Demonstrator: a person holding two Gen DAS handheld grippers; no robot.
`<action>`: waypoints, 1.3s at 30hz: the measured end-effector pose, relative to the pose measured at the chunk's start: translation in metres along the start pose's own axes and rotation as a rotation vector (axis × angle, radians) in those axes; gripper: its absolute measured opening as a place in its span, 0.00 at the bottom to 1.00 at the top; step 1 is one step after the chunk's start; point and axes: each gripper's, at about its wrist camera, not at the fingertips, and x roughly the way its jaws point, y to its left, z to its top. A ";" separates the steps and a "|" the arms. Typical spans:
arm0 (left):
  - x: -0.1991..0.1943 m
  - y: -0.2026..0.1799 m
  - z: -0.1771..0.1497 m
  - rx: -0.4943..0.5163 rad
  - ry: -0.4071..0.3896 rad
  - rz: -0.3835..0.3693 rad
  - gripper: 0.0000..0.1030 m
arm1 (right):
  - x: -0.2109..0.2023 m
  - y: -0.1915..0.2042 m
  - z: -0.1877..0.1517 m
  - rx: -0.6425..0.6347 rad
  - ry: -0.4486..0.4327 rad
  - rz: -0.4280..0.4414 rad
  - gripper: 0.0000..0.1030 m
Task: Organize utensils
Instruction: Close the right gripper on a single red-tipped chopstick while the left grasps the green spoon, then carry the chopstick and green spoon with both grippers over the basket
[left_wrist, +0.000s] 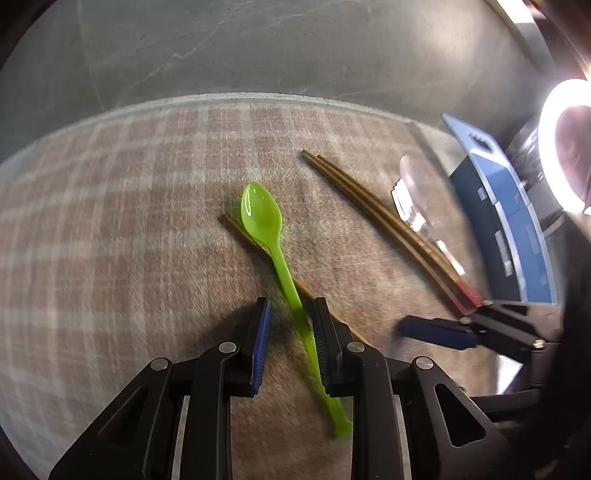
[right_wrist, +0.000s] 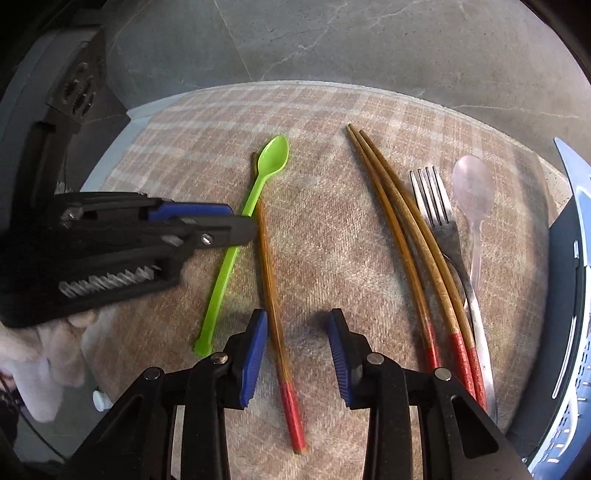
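Fork (right_wrist: 439, 214) shows clearly from right wrist only.

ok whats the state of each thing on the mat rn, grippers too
green spoon: flat, bowl up, handle between left gripper's jaws
lone chopstick: flat, between right gripper's jaws
chopstick pair: flat, side by side
fork: flat
clear spoon: flat
left gripper: open
right gripper: open
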 end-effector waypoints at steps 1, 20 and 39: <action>0.001 0.000 0.001 0.002 -0.004 0.016 0.14 | 0.001 0.000 0.001 0.004 -0.002 0.002 0.30; -0.018 0.043 -0.011 -0.139 -0.050 -0.007 0.05 | 0.011 0.009 0.016 0.054 -0.022 -0.022 0.07; -0.059 0.054 -0.022 -0.164 -0.119 -0.156 0.05 | -0.024 -0.014 0.001 0.174 -0.114 -0.003 0.06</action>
